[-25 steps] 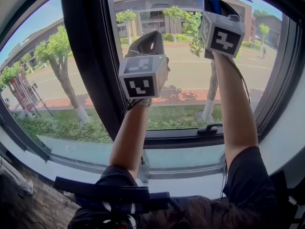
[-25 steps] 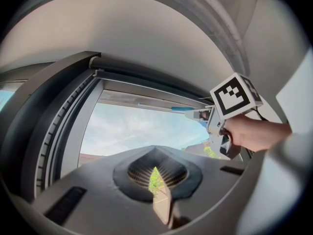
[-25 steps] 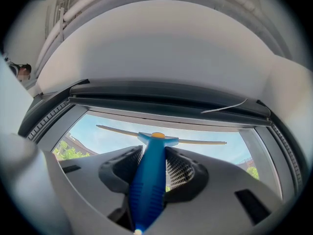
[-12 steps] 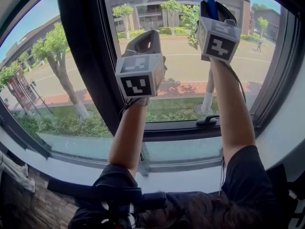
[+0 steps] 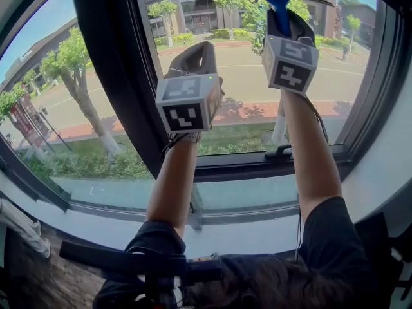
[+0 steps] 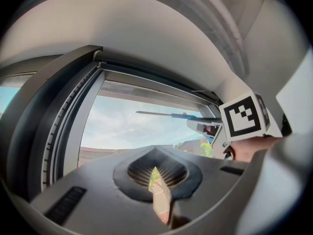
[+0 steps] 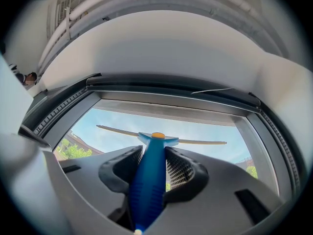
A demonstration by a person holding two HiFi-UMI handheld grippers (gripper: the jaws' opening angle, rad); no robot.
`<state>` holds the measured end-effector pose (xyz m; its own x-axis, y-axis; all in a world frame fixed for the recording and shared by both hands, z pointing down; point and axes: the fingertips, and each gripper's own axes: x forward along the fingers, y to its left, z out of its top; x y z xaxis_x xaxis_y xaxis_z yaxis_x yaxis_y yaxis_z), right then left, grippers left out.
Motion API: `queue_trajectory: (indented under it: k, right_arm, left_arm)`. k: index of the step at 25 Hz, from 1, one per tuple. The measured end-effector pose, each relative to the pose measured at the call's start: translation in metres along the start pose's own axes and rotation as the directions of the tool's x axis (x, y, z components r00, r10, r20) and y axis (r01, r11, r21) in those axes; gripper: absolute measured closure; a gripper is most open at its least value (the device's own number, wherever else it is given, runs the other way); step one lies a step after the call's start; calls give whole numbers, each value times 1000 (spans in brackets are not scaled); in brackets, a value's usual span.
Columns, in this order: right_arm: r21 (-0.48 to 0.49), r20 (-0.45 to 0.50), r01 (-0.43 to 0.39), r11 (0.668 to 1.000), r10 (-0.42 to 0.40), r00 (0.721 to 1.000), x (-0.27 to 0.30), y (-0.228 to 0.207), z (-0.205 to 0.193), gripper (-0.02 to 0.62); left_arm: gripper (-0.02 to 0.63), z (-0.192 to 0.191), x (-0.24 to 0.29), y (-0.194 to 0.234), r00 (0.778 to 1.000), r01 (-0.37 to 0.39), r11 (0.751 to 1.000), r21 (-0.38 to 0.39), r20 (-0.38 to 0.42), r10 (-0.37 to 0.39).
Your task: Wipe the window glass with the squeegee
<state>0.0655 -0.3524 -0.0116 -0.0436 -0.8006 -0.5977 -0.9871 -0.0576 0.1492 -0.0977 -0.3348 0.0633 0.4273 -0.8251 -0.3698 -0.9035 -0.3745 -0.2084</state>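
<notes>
One slim blue squeegee (image 7: 148, 185), ribbed right tongs (image 7: 152, 156) clamping

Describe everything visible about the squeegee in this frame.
The squeegee has a ribbed blue plastic-looking handle, an orange button at its head and a long thin blade lying level near the top of the window glass. The right claw is shut on the handle. Blade contact with the glass is unclear.

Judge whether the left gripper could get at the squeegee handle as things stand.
Probably yes: only open air lies between the left gripper and the squeegee, raised to its right. But the right gripper clamps its blue handle, and the left's fingers are shut.
</notes>
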Motion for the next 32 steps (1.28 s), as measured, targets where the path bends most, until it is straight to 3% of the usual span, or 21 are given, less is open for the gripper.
queue_trajectory:
  k: [10, 16, 32]
  right_arm:
    - [-16, 7, -10, 1000, 10, 1000, -21, 5, -25, 453]
    - [-35, -4, -11, 999, 11, 1000, -40, 8, -47, 453]
    - [-30, -76, -18, 999, 15, 997, -79, 13, -95, 453]
  left_arm:
    - [604, -19, -14, 1, 999, 3, 1000, -19, -38, -3]
    - [604, -45, -21, -20, 995, 57, 998, -35, -77, -60]
    - [604, -95, -37, -32, 983, 72, 990, -121, -160, -91]
